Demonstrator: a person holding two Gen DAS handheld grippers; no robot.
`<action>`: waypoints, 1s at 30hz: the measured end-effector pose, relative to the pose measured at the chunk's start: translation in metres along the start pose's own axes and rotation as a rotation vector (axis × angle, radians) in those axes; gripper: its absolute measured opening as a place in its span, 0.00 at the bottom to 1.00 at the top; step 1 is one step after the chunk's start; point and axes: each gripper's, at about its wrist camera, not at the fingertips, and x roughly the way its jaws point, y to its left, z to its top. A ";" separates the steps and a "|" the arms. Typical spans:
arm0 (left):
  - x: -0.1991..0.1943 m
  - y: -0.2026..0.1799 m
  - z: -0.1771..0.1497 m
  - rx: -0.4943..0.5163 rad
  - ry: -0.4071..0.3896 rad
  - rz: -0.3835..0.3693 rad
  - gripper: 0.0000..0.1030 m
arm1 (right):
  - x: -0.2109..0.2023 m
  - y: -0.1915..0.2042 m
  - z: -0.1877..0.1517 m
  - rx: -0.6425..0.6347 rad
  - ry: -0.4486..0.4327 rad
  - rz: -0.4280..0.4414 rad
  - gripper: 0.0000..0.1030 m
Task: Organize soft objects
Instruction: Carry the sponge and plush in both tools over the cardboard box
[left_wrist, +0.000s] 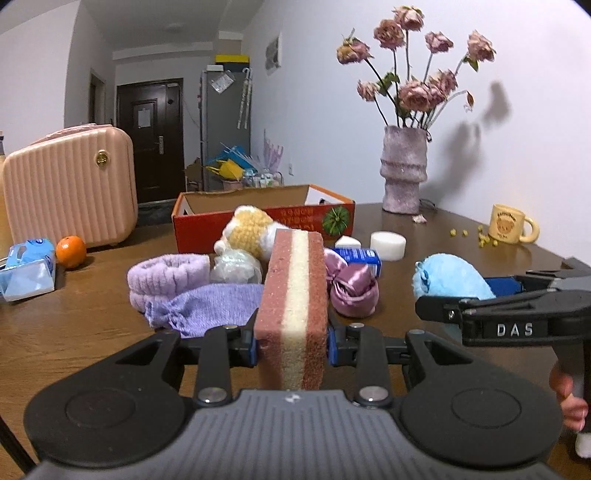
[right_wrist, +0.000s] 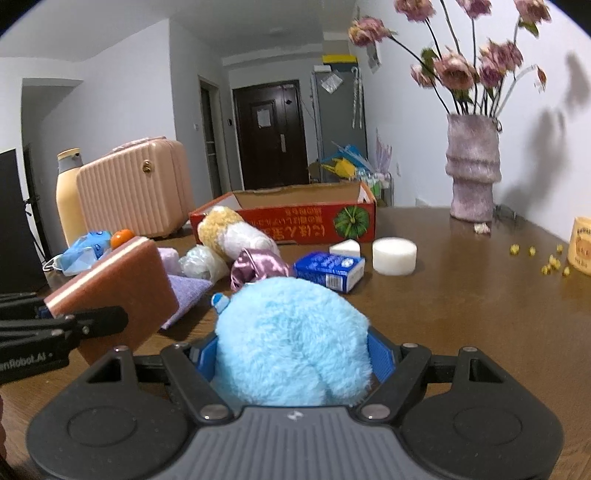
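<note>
Left wrist: jaws tight on sponge (left_wrist: 291, 306); right's, blue plush (right_wrist: 291, 339).

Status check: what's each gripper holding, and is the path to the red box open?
Left gripper shut on sponge. Right gripper shut on blue plush toy. Plush bear and scrunchie lie before the red box.

A pink suitcase (left_wrist: 70, 188) and an orange (left_wrist: 71, 251) stand on a wooden table (left_wrist: 461, 251), alongside a vase (left_wrist: 403, 170) of dried roses (left_wrist: 413, 62) and a yellow mug (left_wrist: 511, 223).
</note>
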 end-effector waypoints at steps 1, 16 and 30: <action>0.000 0.000 0.002 -0.005 -0.007 0.003 0.31 | -0.001 0.001 0.002 -0.009 -0.007 -0.001 0.75; 0.007 0.002 0.036 -0.070 -0.107 0.062 0.31 | -0.003 0.006 0.042 -0.051 -0.103 -0.020 0.75; 0.034 0.015 0.070 -0.144 -0.163 0.093 0.31 | 0.021 0.005 0.073 -0.030 -0.163 -0.044 0.75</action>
